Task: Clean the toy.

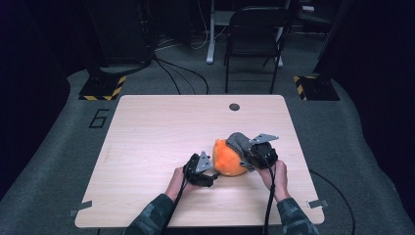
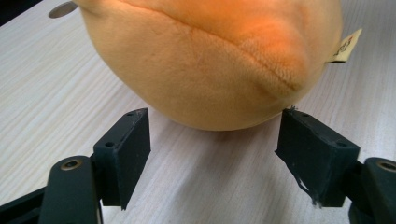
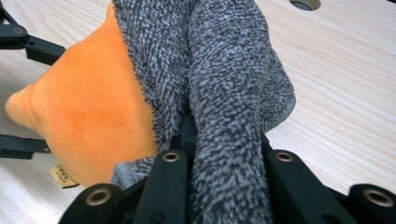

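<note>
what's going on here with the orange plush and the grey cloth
A person at a light wooden table works with two handheld grippers. The right gripper is shut on a fuzzy grey cloth draped over a round orange plush toy. The left gripper sits open at the toy's base, its jaws apart with nothing clamped between them.

A large dark "6" on the grey floor mat point(image 1: 99, 118) left of the table point(image 1: 161, 127)

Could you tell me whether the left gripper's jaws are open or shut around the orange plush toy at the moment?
Open. In its own view the left gripper has both jaws standing wide apart, with bare table between them, just short of the orange plush toy.
</note>
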A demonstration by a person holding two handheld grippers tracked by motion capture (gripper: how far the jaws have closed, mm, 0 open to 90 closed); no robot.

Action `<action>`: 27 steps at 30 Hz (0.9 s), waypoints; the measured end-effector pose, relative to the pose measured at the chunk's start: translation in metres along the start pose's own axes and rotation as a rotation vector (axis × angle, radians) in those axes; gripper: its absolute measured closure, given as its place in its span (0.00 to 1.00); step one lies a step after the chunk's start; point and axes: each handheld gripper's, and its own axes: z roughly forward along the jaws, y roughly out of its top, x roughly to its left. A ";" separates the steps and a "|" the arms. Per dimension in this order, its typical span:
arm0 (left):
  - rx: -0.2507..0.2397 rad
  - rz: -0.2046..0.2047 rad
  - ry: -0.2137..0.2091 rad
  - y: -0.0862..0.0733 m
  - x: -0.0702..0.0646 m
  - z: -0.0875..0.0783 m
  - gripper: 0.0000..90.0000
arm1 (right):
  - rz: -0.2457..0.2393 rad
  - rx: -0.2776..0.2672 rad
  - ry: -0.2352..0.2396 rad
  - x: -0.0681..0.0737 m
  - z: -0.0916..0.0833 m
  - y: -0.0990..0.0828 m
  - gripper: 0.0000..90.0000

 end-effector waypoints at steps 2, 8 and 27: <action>-0.011 0.017 0.006 0.000 -0.002 0.003 0.31 | 0.002 0.001 0.000 0.000 0.000 0.000 0.85; -0.011 0.044 0.020 0.000 -0.005 0.008 0.42 | 0.006 -0.003 0.003 0.000 0.001 -0.001 0.85; -0.031 0.073 0.048 -0.001 -0.007 0.012 0.84 | 0.116 -0.109 -0.042 -0.023 -0.032 -0.016 0.84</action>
